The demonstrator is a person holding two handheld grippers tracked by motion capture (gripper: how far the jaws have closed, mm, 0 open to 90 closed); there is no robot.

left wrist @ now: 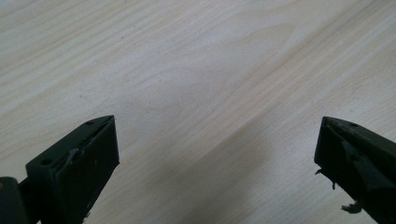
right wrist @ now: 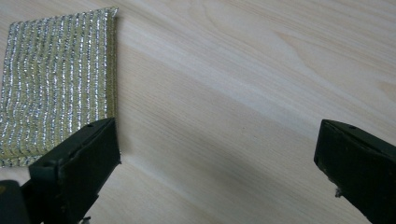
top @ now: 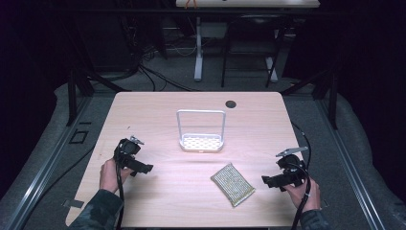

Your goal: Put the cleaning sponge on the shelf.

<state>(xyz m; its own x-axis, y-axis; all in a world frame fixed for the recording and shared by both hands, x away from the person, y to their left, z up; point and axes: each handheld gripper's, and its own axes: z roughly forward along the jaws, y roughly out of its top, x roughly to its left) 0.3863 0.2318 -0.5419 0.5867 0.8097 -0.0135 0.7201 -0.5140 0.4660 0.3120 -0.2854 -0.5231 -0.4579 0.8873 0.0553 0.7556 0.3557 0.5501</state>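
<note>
Glittery scrub pad (right wrist: 56,84) just beside the right tool (right wrist: 217,154); both tools' jaws spread, empty

Both grippers are black: the left gripper (top: 145,168) and the right gripper (top: 266,179) each carry a grey three-cornered plate on top and trail a black cable. Their jaws are flat, dark blocks with small screw holes. The person's sleeves (top: 98,211) show a dark camouflage pattern.

Your high view looks forward and down over the whole table (top: 143,103); your gripper views sit close above its wood, the right sharing the metallic scouring pad (right wrist: 56,84) with it
</note>
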